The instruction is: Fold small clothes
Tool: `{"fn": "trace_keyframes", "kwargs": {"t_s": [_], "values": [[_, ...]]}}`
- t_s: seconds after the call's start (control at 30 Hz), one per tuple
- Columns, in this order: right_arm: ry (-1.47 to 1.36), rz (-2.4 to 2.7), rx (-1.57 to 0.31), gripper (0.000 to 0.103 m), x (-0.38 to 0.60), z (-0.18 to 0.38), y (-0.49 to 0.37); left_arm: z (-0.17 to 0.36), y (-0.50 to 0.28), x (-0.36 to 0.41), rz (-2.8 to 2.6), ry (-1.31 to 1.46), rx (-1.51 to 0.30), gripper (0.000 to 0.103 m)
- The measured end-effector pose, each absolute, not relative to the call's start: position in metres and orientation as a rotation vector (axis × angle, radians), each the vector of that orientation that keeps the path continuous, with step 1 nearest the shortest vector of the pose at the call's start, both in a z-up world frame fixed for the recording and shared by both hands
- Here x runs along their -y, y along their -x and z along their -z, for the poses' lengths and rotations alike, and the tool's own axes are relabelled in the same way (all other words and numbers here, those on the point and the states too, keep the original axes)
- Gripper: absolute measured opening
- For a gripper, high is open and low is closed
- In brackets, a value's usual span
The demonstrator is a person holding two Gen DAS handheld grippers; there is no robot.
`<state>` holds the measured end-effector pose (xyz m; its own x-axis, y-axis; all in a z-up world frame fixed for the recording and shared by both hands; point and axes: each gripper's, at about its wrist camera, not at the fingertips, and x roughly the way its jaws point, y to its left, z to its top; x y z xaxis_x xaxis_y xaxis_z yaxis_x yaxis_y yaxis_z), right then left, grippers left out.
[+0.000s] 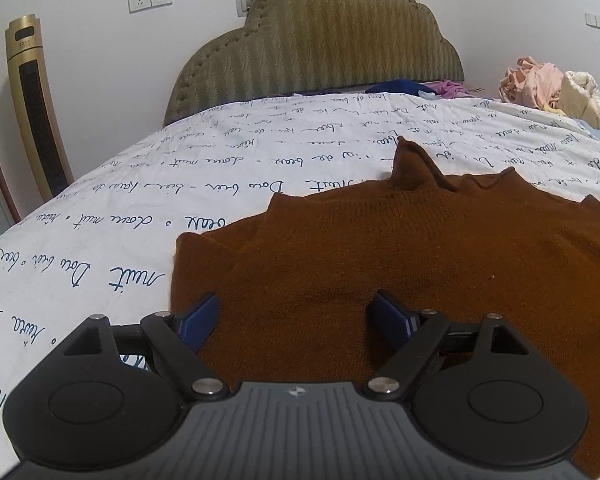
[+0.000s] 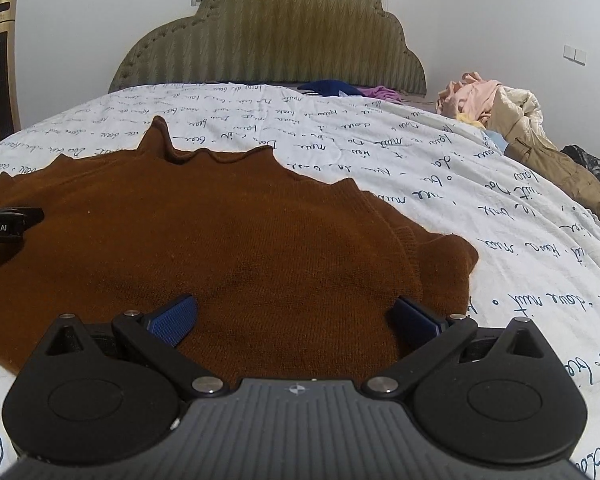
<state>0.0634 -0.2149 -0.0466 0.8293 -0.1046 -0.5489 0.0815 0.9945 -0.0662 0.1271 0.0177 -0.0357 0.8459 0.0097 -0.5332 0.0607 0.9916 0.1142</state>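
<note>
Left wrist view: a brown knit sweater [image 1: 420,248] lies flat on a bed [image 1: 99,208] covered in script-printed white bedding, its collar toward the far headboard [image 1: 316,40]. The left hand-held gripper [image 1: 295,312] hangs over the sweater's near left part, blue pads spread wide and empty, knit showing between them

Right wrist view: the right hand-held gripper [image 2: 295,312] sits above the sweater's [image 2: 219,232] near right part, jaws wide apart and gripping nothing; loose clothes [image 2: 496,108] are piled far right
</note>
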Motion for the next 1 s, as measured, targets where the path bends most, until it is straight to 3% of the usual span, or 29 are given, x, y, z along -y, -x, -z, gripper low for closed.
{"fn": "trace_keyframes", "kwargs": {"t_s": [0.37,0.63,0.83,1.0], "values": [[0.03,0.099,-0.585,0.103,0.216,0.046,-0.063,0.036,-0.126,-0.018,0.026,-0.132,-0.561,0.086],[0.114,0.164,-0.57,0.103,0.185,0.037,-0.041,0.025,-0.084,-0.029,0.005,-0.156,-0.526,0.087],[0.248,-0.042,-0.52,0.103,0.124,0.017,-0.021,0.001,-0.092,-0.086,-0.106,0.017,-0.532,0.088],[0.441,-0.15,-0.457,0.103,0.064,0.021,-0.005,0.001,-0.128,-0.139,-0.111,0.137,-0.651,0.088]]}}
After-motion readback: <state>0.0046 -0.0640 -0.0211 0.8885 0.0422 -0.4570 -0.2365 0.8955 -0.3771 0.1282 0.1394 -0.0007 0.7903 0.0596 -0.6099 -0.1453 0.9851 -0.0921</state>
